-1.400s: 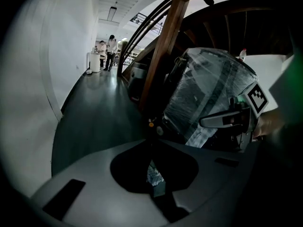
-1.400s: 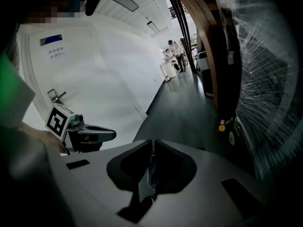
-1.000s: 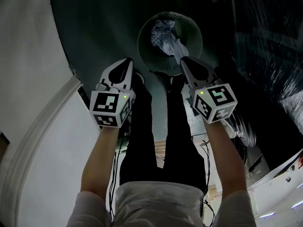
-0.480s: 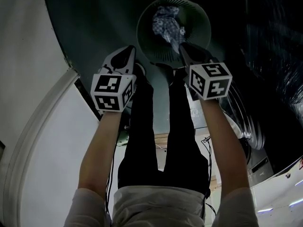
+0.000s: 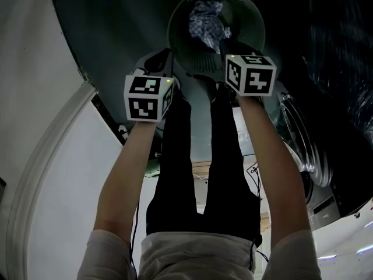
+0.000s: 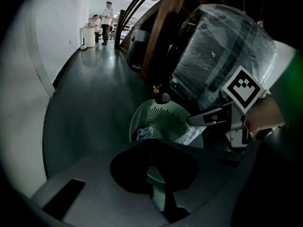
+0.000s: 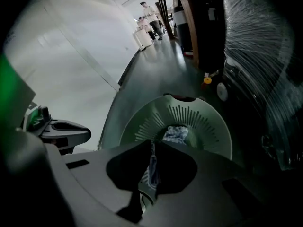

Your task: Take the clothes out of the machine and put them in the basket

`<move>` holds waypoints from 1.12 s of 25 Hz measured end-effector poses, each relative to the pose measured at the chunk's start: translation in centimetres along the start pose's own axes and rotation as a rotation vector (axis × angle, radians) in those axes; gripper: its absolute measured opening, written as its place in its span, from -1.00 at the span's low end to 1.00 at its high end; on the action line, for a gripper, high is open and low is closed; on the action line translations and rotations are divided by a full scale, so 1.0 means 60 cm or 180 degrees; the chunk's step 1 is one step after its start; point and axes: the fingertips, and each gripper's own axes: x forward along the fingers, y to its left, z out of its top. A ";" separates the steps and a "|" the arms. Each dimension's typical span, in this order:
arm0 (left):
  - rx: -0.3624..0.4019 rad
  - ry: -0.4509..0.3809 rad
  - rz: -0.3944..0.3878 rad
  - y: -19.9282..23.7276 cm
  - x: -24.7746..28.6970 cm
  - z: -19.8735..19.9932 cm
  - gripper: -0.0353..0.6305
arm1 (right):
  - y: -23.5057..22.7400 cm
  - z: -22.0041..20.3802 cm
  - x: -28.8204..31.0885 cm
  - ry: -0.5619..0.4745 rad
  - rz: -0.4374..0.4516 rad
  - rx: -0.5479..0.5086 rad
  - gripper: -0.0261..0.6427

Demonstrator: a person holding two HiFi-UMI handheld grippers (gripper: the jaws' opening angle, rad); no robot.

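Note:
A pale green round basket point(image 5: 175, 35) stands on the dark floor ahead of the person's feet. A blue-and-white checked cloth point(image 5: 207, 19) lies bunched inside it. My right gripper point(image 5: 229, 51) hangs over the basket's near rim, shut on a strip of that cloth point(image 7: 151, 168) that trails down into the basket point(image 7: 203, 122). My left gripper point(image 5: 164, 58) sits just left of the rim, its jaws together with nothing between them. From the left gripper view the basket point(image 6: 170, 119) and cloth point(image 6: 144, 132) show past the jaw tips, beside the right gripper point(image 6: 195, 121).
A washing machine with a round door point(image 5: 300, 147) stands at the right, beside a bulky thing wrapped in plastic film point(image 6: 222, 56). A white wall point(image 5: 35, 69) curves along the left. The person's black-trousered legs point(image 5: 198, 156) are between the arms. People stand far down the corridor point(image 6: 106, 20).
Both grippers have sunk toward the basket. The right one carried the hanging checked cloth down, and most of it now lies bunched inside the basket.

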 end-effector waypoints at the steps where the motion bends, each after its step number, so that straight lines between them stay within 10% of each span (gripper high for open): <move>1: -0.0043 0.0026 0.0003 0.000 0.005 -0.004 -0.83 | -0.001 0.000 0.002 0.0018 -0.0019 -0.0020 -0.82; 10: -0.0202 0.0042 0.0082 -0.008 0.019 -0.005 -0.83 | -0.015 -0.016 0.005 0.0115 -0.0160 -0.0061 -0.78; 18: -0.0242 0.0033 0.0096 -0.011 0.022 0.003 -0.83 | -0.026 -0.026 0.007 0.0161 -0.0237 0.0009 -0.12; 28: -0.0275 0.0024 0.0104 -0.015 0.021 0.003 -0.83 | -0.026 -0.034 0.001 0.0172 -0.0228 0.0038 -0.10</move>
